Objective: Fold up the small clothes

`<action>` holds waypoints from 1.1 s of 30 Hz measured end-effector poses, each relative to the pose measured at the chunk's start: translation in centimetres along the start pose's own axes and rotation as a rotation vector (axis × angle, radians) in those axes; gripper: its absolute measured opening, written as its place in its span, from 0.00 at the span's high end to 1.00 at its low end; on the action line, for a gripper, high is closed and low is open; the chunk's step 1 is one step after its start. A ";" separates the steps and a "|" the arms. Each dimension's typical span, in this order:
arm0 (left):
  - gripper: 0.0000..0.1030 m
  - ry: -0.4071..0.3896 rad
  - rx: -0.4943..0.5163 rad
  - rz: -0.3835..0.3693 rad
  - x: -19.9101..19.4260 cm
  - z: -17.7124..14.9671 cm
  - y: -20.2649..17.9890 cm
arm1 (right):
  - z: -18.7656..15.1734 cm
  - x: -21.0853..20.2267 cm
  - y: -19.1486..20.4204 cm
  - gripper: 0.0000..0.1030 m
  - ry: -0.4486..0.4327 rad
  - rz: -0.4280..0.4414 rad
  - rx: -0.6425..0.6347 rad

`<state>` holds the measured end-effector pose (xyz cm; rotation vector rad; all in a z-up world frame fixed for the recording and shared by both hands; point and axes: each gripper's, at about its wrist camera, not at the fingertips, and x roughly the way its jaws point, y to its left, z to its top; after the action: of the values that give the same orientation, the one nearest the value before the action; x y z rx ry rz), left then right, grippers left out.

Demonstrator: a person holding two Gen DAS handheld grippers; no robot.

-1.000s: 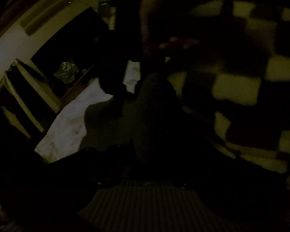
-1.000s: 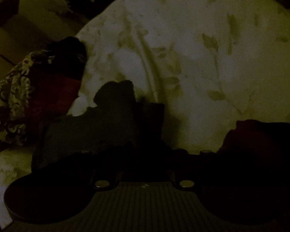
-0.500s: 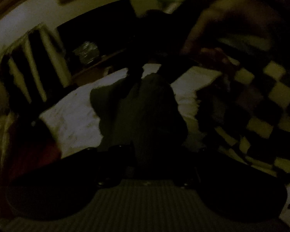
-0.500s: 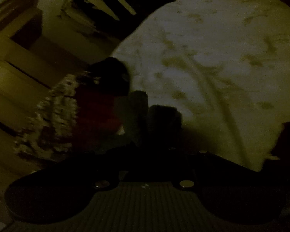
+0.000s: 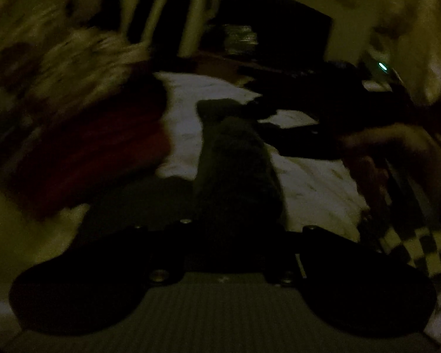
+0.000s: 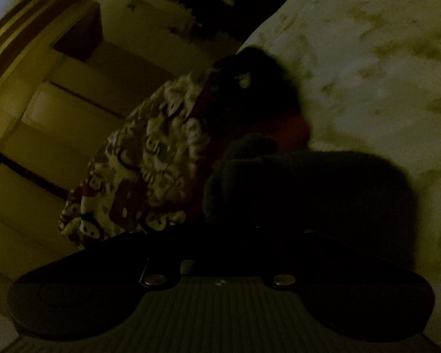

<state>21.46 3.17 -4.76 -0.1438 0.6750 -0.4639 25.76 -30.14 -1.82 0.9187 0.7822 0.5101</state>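
Observation:
The scene is very dark. In the left wrist view a small dark garment [image 5: 235,164] hangs from my left gripper [image 5: 235,206], which looks shut on it, above a pale bedsheet [image 5: 191,111]. In the right wrist view the same dark garment [image 6: 302,188] bunches in front of my right gripper [image 6: 267,217], which looks shut on it; the fingertips are hidden by cloth. The right gripper and the hand holding it [image 5: 397,147] show at the right of the left wrist view.
A pile of clothes with a red and a patterned piece [image 6: 150,158] lies at the bed's left edge; it also shows in the left wrist view [image 5: 97,135]. A checkered cloth [image 5: 420,253] lies at the right. Drawers [image 6: 44,111] stand beyond.
Both grippers have swung left toward the clothes pile with the dark garment between them. The checkered cloth has slid to the right edge of the left wrist view.

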 end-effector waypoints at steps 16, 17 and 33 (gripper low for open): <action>0.26 0.134 -0.327 0.214 3.3 -3.9 13.8 | -4.8 15.1 0.4 0.07 0.082 -0.091 -0.150; 0.24 0.134 -0.320 0.230 3.3 -3.9 13.8 | -4.9 14.8 0.6 0.05 0.063 -0.093 -0.178; 0.28 0.097 -0.042 0.300 3.2 -2.4 7.2 | -6.2 3.6 -0.9 0.09 0.033 -0.144 -0.453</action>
<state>24.80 8.10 -10.42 -0.0580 0.7873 -0.1692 23.28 -25.01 -6.24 0.4326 0.7175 0.5474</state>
